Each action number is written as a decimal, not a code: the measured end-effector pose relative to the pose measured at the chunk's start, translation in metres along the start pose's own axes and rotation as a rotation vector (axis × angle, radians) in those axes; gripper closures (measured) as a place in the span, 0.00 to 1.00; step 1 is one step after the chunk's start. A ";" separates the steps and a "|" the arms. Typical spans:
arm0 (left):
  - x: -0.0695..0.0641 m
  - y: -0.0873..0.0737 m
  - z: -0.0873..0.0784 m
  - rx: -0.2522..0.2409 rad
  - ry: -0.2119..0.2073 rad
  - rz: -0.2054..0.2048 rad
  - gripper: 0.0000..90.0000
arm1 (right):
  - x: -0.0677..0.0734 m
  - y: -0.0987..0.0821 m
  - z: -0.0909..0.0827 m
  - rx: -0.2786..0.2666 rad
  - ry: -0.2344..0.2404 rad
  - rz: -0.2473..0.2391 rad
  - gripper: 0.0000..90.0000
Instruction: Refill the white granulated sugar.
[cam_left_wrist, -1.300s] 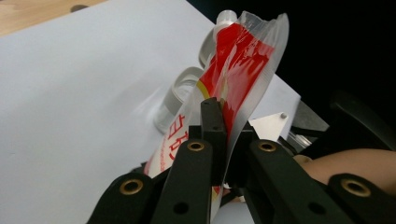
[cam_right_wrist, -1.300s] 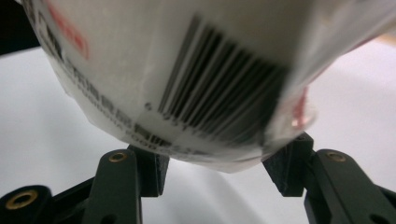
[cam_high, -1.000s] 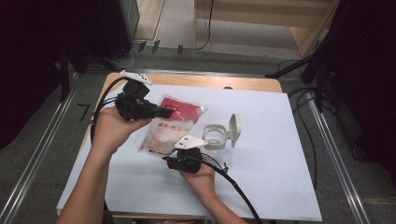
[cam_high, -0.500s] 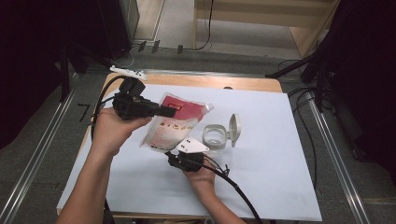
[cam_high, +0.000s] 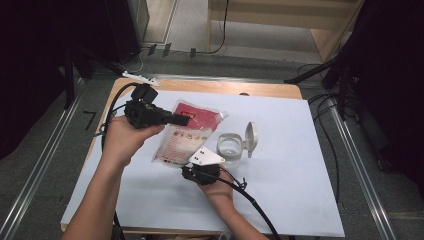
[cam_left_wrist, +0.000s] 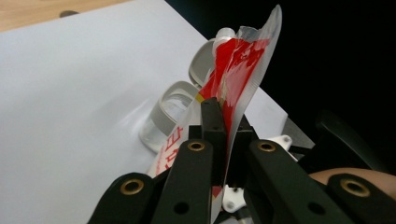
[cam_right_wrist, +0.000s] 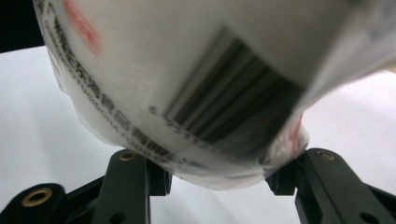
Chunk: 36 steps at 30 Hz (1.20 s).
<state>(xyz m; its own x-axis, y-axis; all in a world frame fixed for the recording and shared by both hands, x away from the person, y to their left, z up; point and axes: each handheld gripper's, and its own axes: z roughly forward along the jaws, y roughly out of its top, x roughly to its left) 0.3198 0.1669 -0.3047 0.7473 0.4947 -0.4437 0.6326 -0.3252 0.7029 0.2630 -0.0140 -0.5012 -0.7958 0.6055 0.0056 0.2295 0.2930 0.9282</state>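
While our left gripper (cam_high: 172, 119) pinches the red pouch (cam_high: 186, 134) by its stiff top seam above the table (cam_high: 300, 165), our right gripper (cam_high: 200, 172), jaws just closing, clasps its soft, bulging bottom; we judge the film slippery, so the seams suit best.

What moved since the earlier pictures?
The left gripper lifted the red pouch more upright. The right gripper, gripping the pouch's bottom end, has just been closing its fingers. The clear jar with its open lid stayed on the white sheet.
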 end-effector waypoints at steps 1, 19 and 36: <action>-0.002 0.000 0.001 -0.006 0.015 0.010 1.00 | 0.001 0.001 -0.001 0.003 0.009 -0.005 0.59; 0.005 -0.004 0.026 0.034 0.054 0.025 0.99 | 0.010 0.018 -0.014 0.040 0.173 0.058 0.59; -0.006 -0.003 0.048 0.090 0.067 0.027 1.00 | 0.026 0.023 -0.018 0.103 0.184 0.002 0.63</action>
<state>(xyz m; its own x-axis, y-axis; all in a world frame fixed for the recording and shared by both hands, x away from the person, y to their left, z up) 0.3233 0.1264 -0.3310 0.7509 0.5368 -0.3846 0.6303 -0.4089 0.6599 0.2376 -0.0049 -0.4729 -0.8820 0.4637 0.0837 0.2797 0.3723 0.8850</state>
